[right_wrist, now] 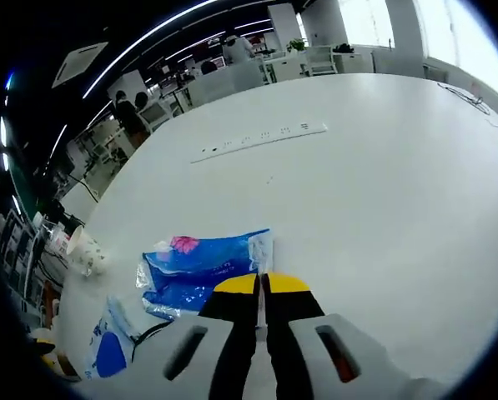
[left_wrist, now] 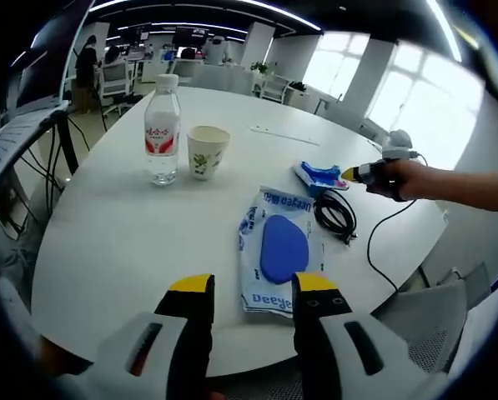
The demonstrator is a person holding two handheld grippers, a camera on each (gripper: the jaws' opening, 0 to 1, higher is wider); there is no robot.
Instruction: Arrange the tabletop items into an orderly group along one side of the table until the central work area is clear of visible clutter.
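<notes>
My left gripper (left_wrist: 253, 287) hovers open over the near table edge, just short of a white and blue wipes pack (left_wrist: 278, 248) lying flat. Beyond it lie a coiled black cable (left_wrist: 335, 215) and a blue packet (left_wrist: 319, 176). A hand holds my right gripper (left_wrist: 354, 173) against that packet's far end. In the right gripper view the right gripper (right_wrist: 262, 286) has its jaws together on the near edge of the blue packet (right_wrist: 200, 268). A clear water bottle (left_wrist: 162, 127) and a paper cup (left_wrist: 207, 152) stand upright side by side at the left.
A white power strip (right_wrist: 261, 139) lies across the far middle of the round white table (left_wrist: 115, 242). The cup (right_wrist: 85, 250), cable (right_wrist: 158, 331) and wipes pack (right_wrist: 107, 352) cluster at the left of the right gripper view. Office chairs and desks ring the table.
</notes>
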